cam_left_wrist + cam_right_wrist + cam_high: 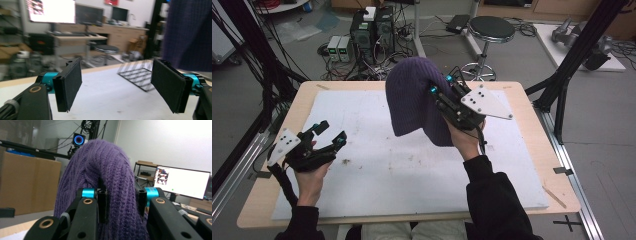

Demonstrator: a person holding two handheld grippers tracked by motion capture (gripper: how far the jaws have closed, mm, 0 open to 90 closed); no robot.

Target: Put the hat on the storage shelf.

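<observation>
1. The right tool (443,85) is pinched on a purple ribbed knitted hat (414,100) — in the right gripper view its two black jaws press a thick fold of the knit (117,195) between them.
2. The hat is held up in the air above the far middle of the white mat (377,165) that covers the wooden tabletop (262,200); its loose part hangs down to the left of the tool in the high view, clear of the mat.
3. The person's right hand (467,140) grips this tool from below, with the grey three-cornered plate (484,102) turned up and to the right.
4. The left tool (332,134) is spread wide with nothing between its jaws — the left gripper view shows the two black pads (71,82) well apart over the bare mat.
5. The left hand (312,177) holds its tool near the left edge of the tabletop, well apart from the hat.
6. In the left gripper view, the purple knit (190,32) hangs at the upper right, beyond the right-hand pad.
7. A black round stool (491,27) stands on the floor beyond the tabletop.
</observation>
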